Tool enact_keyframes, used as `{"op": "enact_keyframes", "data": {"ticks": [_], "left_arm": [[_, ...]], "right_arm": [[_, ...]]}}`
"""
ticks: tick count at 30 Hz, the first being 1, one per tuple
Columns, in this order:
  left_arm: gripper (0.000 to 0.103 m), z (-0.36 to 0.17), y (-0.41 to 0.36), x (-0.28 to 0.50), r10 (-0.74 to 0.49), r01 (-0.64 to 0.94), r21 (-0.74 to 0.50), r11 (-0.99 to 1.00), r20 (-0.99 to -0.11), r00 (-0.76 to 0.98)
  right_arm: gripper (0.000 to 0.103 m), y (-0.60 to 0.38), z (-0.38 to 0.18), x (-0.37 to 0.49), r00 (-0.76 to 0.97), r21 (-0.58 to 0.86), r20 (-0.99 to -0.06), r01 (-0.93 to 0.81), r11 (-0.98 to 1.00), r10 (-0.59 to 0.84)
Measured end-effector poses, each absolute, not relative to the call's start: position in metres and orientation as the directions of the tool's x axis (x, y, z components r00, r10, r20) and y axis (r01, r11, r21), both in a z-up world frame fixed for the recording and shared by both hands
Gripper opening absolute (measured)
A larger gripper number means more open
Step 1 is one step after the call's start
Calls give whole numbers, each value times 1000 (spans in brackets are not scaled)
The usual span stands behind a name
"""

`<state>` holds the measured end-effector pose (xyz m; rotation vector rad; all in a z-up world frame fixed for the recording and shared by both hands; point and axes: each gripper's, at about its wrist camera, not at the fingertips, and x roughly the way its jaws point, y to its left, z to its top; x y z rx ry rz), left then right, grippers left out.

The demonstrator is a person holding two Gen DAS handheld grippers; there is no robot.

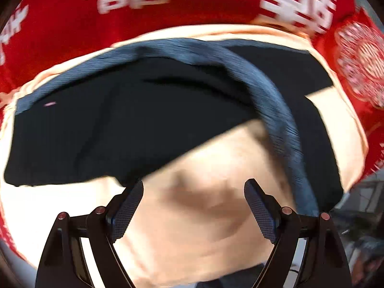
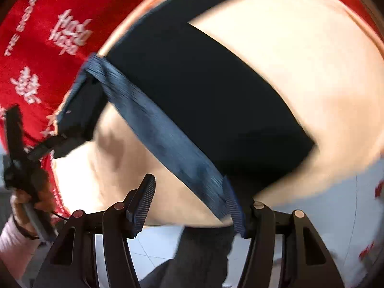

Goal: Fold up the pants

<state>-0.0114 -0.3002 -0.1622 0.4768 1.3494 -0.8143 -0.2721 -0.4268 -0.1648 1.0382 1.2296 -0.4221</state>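
Both views are smeared by motion blur, so cloth edges and creases are hard to read. Nearest in the left wrist view, the left tongs [image 1: 193,189] stand wide apart and released, with nothing between them; the left fingertip [image 1: 134,187] sits right at the lower edge of the pants [image 1: 134,120], though the blur hides whether it touches. In the right wrist view the right tongs [image 2: 188,184] are also spread wide; the blue-grey waistband [image 2: 153,124] runs down to the right fingertip [image 2: 230,194] and seems to lie against its inner face, yet the tongs are not clenched on it. At the left edge of that view the left tongs [image 2: 51,142] appear, held in a hand [image 2: 26,199], their tips at a corner of the pants; grip cannot be told. The dark pants lie spread on a cream worktop [image 1: 211,228], legs cut off by the frame. Beyond is a red cloth [image 1: 60,24] with white characters.
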Motion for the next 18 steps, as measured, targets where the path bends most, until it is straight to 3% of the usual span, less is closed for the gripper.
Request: {"op": "enact_keyframes", "data": {"ticks": [7, 16, 17, 18], "left_arm": [[87, -167, -346, -76, -271, 798, -223, 560, -959, -77], [87, -200, -388, -88, -276, 784, -289, 549, -948, -156], [87, -202, -394, -88, -275, 778, -300, 553, -946, -169], [86, -204, -397, -90, -273, 772, -306, 557, -945, -177]], "right_arm": [[62, -411, -205, -314, 358, 439, -896, 807, 395, 264], [58, -412, -208, -300, 459, 549, -835, 730, 406, 303], [57, -413, -211, -299, 459, 555, -831, 728, 402, 315], [46, -415, -215, -298, 459, 563, -824, 727, 393, 332]]}}
